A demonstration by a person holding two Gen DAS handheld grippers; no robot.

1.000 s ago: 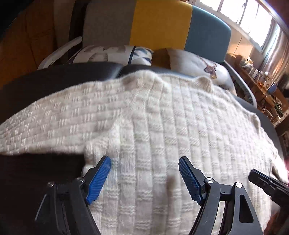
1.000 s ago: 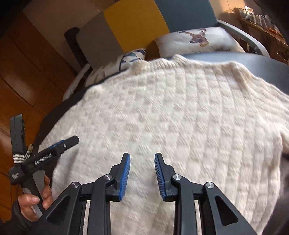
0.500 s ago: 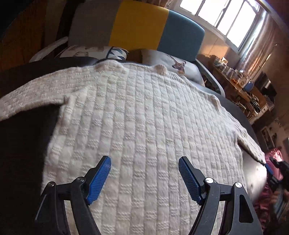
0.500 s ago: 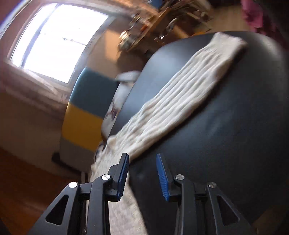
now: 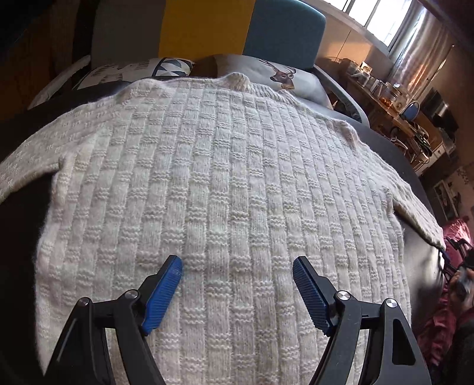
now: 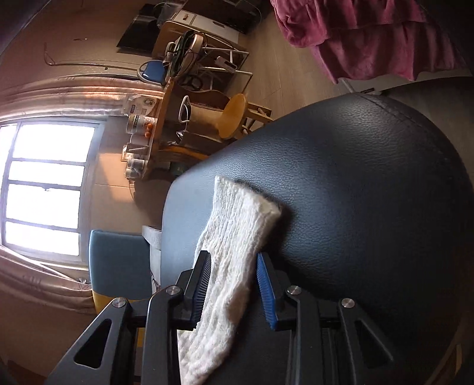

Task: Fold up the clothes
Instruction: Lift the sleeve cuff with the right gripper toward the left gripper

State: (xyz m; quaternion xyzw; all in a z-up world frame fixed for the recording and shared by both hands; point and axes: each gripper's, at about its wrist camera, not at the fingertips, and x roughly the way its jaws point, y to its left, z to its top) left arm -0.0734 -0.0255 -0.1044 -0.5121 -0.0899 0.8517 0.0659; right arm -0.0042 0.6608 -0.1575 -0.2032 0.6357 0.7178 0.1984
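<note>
A cream knit sweater [image 5: 225, 183] lies spread flat on a dark leather surface [image 6: 370, 192], collar toward the far cushions, sleeves out to both sides. My left gripper [image 5: 237, 263] hovers open over the sweater's lower middle, nothing between its blue pads. In the right wrist view the camera is rolled sideways. The right sleeve [image 6: 237, 225] runs between the fingers of my right gripper [image 6: 234, 260], its ribbed cuff lying just beyond the tips. The jaws stand open on either side of the sleeve with a gap to the knit.
Two printed cushions [image 5: 278, 74] and a grey, yellow and teal backrest [image 5: 204, 26] lie beyond the collar. A cluttered wooden shelf [image 6: 166, 124] and window [image 6: 44, 183] stand past the surface's edge. Pink fabric [image 6: 370, 35] hangs nearby. A person's pink sleeve [image 5: 444, 311] shows at right.
The right gripper swung from over the sweater's body out to the right sleeve and now straddles it near the cuff. The left gripper shifted toward the sweater's middle.
</note>
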